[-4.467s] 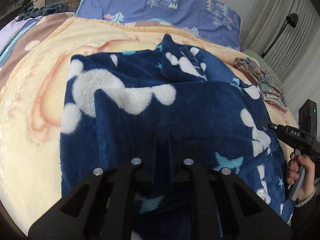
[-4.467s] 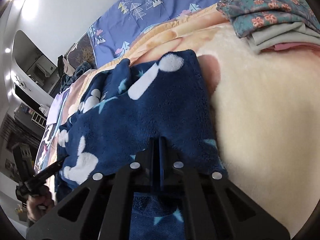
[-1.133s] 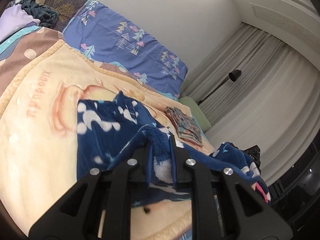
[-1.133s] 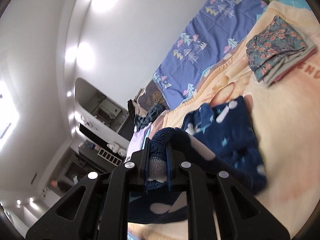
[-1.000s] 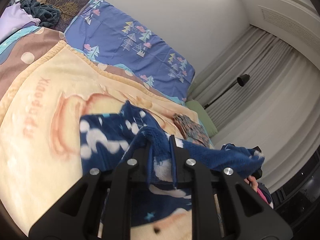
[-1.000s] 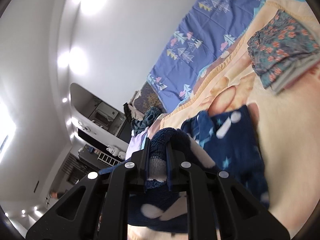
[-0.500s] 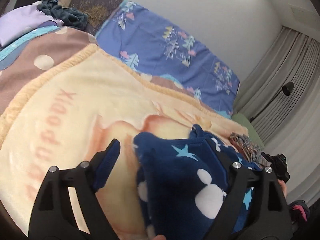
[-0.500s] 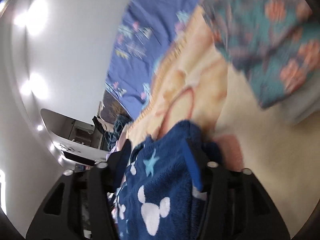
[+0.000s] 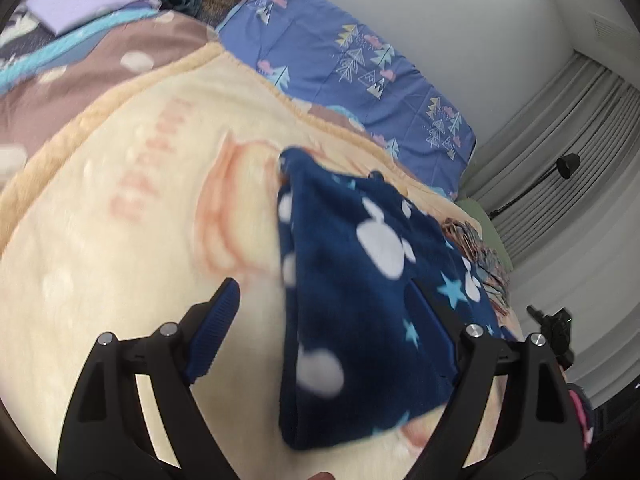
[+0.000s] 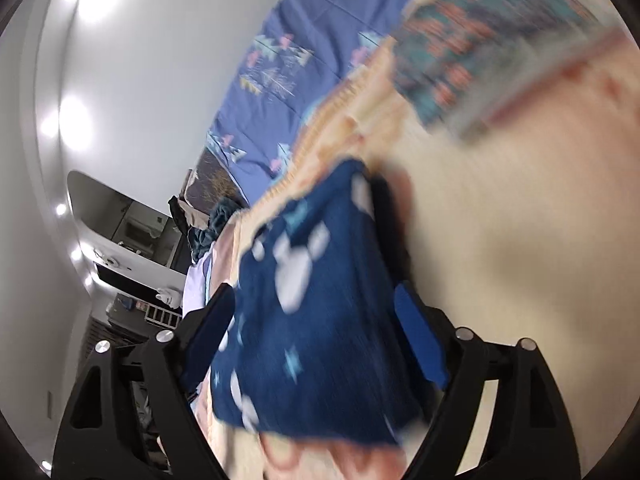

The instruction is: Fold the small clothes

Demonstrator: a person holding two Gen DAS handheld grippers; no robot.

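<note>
A navy fleece garment (image 9: 360, 280) with white mouse heads and light blue stars lies folded on the cream blanket (image 9: 120, 248). It also shows, blurred, in the right wrist view (image 10: 316, 320). My left gripper (image 9: 328, 316) is open, its jaws wide apart just above the garment's near left edge, holding nothing. My right gripper (image 10: 316, 316) is open too, jaws spread over the garment's near end, empty. The right gripper's body (image 9: 554, 330) shows at the far right of the left wrist view.
A stack of folded clothes with a floral top piece (image 10: 500, 40) lies to the right on the blanket, also in the left wrist view (image 9: 476, 248). A blue tree-print pillow (image 9: 352, 64) lies at the bed's head. A floor lamp (image 9: 568, 166) stands by curtains.
Both grippers held the garment's edge lifted a second ago, carried it over the far half and let go. Both now stand open and have drawn back a little from the folded garment.
</note>
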